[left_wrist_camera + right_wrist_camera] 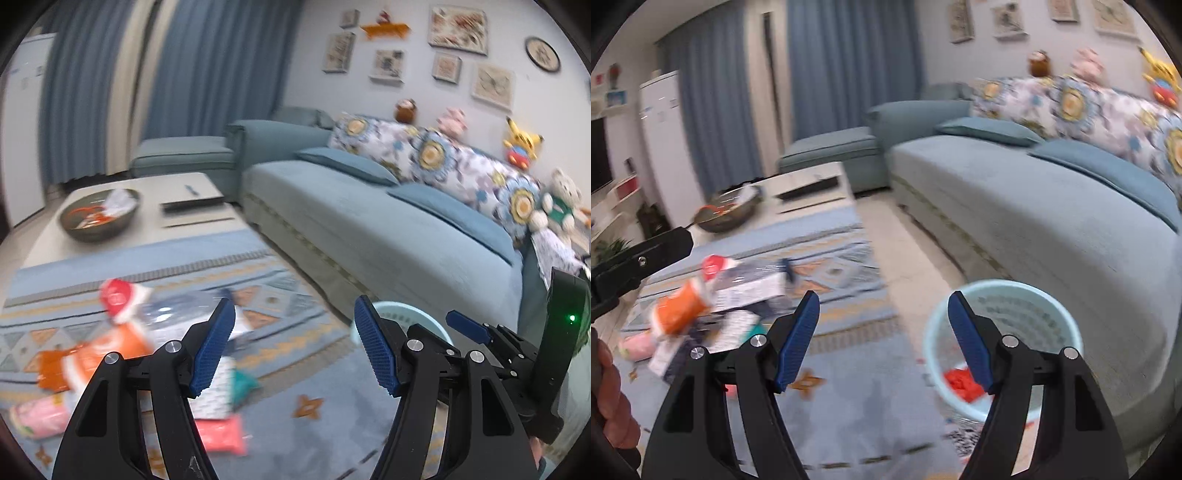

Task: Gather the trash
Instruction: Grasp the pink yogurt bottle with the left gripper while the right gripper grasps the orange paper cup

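Several pieces of trash lie in a blurred pile on the rug: an orange packet (pixel 92 360), a red-and-white wrapper (pixel 118 297), a pink pack (pixel 221 434) and clear plastic (pixel 177 314). The pile shows in the right wrist view too (pixel 713 306). A pale blue wastebasket (pixel 1004 314) stands by the sofa with red trash (pixel 962 384) inside; its rim shows in the left wrist view (pixel 406 314). My left gripper (pixel 295 347) is open and empty above the rug, right of the pile. My right gripper (pixel 882 339) is open and empty, between pile and basket.
A long blue-grey sofa (pixel 369 229) with floral cushions and plush toys fills the right side. A low white coffee table (pixel 155 206) stands beyond the rug with a dark bowl (pixel 99 216) of scraps on it. Blue curtains hang behind.
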Tool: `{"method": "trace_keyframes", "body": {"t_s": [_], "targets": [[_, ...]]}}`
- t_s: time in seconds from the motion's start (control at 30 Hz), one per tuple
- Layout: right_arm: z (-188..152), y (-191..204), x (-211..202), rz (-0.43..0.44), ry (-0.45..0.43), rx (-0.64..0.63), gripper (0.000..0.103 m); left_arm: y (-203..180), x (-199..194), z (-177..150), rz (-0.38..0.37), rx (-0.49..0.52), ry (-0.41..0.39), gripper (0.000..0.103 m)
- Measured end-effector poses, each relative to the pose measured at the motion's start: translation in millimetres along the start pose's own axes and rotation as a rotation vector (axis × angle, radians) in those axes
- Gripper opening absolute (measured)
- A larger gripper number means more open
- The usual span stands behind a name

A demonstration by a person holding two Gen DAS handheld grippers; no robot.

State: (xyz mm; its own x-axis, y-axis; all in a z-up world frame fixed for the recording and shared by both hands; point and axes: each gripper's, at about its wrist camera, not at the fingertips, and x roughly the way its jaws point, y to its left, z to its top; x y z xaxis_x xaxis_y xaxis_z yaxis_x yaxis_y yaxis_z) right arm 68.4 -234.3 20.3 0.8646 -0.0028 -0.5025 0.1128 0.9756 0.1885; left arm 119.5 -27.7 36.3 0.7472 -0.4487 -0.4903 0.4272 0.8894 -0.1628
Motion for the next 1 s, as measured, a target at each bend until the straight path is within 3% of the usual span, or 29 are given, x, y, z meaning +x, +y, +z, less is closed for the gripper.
{"method": "trace_keyframes", "body": {"t_s": [0.23, 0.37, 0.53, 0.87, 1.0], "targets": [[0.2, 79.1, 13.4, 0.077, 0.018, -0.085, 0.064, 91.2, -45.5, -9.3, 0.156, -0.041, -0.01, 0.065], [-4.3, 108.4, 22.8, 0.123, 0.04, -0.116, 0.061, 152.8, -62.4, -25.9, 0.279, -0.061, 0.013, 0.083], [-10.5, 140.9, 32.4, 0.149, 0.068, -0.158, 0.06, 217.1, -62.8, -51.2, 0.327, -0.063, 0.117, 0.083], [-31.5, 163.6, 58.8, 0.169, 0.143, -0.15, 0.06, 276.6, -22.9, -77.9, 0.243, -0.019, 0.317, 0.083], [-36.1, 171.0, 62.2, 0.184, 0.159, -0.171, 0.06, 281.4, -11.3, -86.7, 0.149, -0.029, 0.394, 0.083]]}}
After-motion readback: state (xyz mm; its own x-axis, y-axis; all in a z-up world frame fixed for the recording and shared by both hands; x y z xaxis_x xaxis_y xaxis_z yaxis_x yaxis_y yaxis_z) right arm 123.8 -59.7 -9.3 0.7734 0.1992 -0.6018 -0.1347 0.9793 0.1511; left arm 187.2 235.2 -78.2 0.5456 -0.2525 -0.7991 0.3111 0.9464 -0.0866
